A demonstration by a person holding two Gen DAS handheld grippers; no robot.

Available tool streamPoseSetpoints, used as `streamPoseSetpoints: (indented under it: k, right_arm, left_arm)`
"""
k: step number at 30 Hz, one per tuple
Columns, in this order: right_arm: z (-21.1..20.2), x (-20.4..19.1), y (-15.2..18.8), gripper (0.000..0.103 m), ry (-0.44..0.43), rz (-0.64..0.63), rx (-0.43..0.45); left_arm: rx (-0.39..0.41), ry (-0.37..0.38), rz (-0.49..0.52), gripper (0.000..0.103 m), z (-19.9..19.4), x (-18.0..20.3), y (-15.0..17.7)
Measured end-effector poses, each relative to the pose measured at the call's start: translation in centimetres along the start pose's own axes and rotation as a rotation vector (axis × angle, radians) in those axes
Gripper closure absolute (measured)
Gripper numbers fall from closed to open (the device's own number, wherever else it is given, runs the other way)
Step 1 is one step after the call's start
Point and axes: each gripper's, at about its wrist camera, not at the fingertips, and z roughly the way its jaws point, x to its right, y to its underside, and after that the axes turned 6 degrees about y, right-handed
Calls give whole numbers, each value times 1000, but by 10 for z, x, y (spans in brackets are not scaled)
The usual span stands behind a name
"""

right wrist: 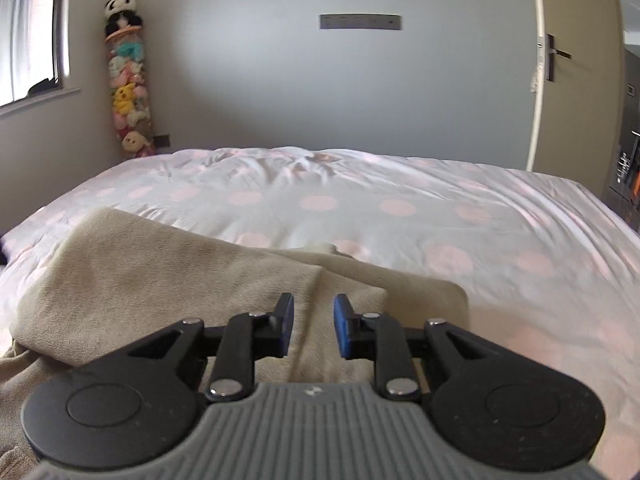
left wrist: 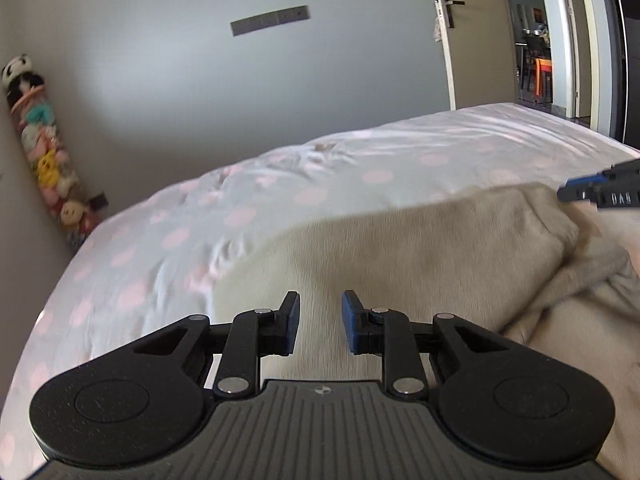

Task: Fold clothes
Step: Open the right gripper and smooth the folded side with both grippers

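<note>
A beige fleece garment (left wrist: 420,248) lies on the bed, partly folded over itself. My left gripper (left wrist: 320,322) hovers open and empty above its near left part. In the right wrist view the same garment (right wrist: 168,272) fills the lower left, with a folded flap running under my right gripper (right wrist: 314,324), which is open and empty just above the cloth. The right gripper's blue-tipped fingers (left wrist: 592,192) also show at the right edge of the left wrist view, over the garment's far corner.
The bed has a white cover with pink dots (right wrist: 360,208) stretching far and right. A tall column of plush toys (right wrist: 128,80) stands in the far left corner. An open door (left wrist: 468,36) is at the far right.
</note>
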Motion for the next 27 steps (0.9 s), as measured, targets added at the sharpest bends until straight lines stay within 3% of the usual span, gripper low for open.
streamPoseSetpoints:
  k: [3,5,8,10,13,21,24,27]
  right_arm:
    - [18,-12,-7,62,-2,12,-17]
    - [30,-19,-10,59,-7,13,-23]
    - [50,-28,-9,64,-5,-17,-53]
    - [66,-30,-6,74,0,-25,-79]
    - [90,-24,5,79,-15,-8,-122]
    - [120,-18,29,80,-77,-8,-94]
    - [122,-16,36,80,-92,1,-72]
    - [122,-21,31,80,-73,-12,-96]
  left_arm:
    - [8,-31,22,81,35,-1,-16]
    - [-8,-34,3,81,57,-5,-18]
    - [-65,-21,-51,89,85,-13,-9]
    - [-94,-26,-58,89,98,-15,1]
    - [-149,-5,-90,89,124,-19,16]
    - [-175,12,-139,92,164,-31,33]
    - [-178,-11,-121,94,170,-30,34]
    - [-203,-52,-40,97,169,-16,27]
